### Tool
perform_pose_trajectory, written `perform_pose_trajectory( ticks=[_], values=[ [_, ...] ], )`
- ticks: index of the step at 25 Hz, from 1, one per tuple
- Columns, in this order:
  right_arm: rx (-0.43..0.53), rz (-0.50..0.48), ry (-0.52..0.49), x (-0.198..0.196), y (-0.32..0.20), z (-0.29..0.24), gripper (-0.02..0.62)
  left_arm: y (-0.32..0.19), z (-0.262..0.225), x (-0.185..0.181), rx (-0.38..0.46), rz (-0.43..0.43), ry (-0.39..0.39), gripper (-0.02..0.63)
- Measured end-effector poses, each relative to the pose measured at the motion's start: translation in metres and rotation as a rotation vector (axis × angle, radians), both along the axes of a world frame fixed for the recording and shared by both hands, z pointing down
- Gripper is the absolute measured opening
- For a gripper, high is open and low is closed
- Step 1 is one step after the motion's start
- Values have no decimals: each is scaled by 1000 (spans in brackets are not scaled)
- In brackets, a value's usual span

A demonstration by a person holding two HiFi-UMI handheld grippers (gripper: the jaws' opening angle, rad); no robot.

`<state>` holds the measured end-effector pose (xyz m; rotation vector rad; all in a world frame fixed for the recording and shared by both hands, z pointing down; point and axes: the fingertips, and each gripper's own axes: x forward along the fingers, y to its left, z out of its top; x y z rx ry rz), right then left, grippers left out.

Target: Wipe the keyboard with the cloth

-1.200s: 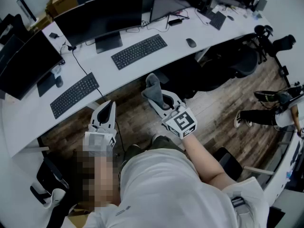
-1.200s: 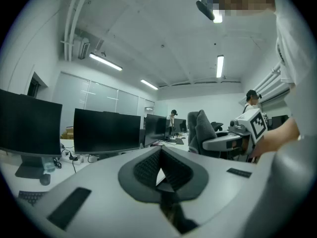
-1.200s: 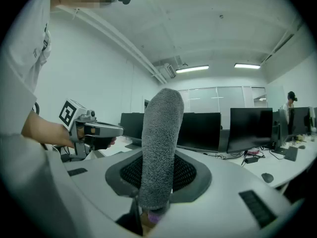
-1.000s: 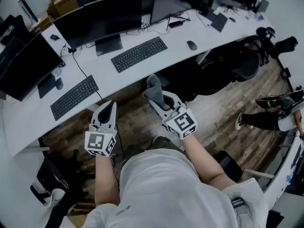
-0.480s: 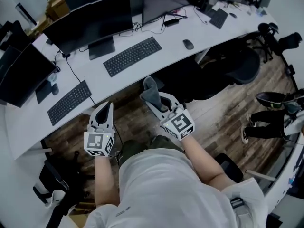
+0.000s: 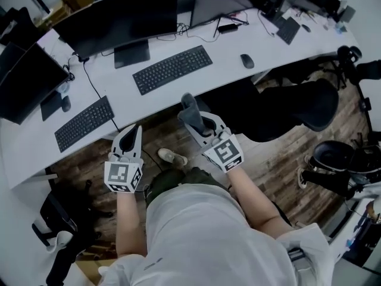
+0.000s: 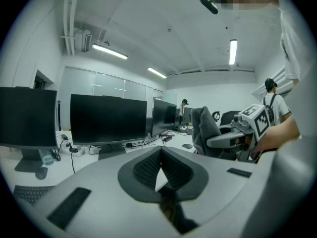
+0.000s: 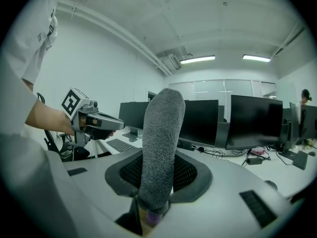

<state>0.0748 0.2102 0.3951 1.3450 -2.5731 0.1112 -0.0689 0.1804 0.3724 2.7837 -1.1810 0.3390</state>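
1. Fresh since half a second ago: a shoe (image 6: 171, 156) has stepped in on the floor, below and between both sets of fingers.
2. Left gripper (image 6: 134, 131): fingers pressed together, nothing between them, hovering short of the desk (image 6: 250, 37).
3. Keyboard (image 6: 172, 69) lies on the desk, ahead of both fingertips and well apart from them.
4. Cloth (image 8: 161, 143), grey, stands upright out of the right fingers.
5. Right gripper (image 6: 201, 126): fingers pinching the cloth's lower end.
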Motion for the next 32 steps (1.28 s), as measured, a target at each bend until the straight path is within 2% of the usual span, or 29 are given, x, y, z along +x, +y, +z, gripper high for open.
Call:
perform_pose_trajectory(
  ticks=[6,12,14,22,32],
  values=[
    [-46,-88,48,-27,-79,14,122,-65,26,-30,-55,-82,23,2],
    [-91,-144,129,-61,-157,35,121,-117,52,-53,-97,-99,4,2],
    [-111,-166,127,-73,-179,44,121,-130,62,-60,-119,-107,7,2],
    [-238,-200,115,-114,-237,83,123,-150,101,-91,-239,-150,20,2],
    [-356,-215,153,-139,-283,130,123,-165,117,-118,-298,-214,50,2]
  ],
)
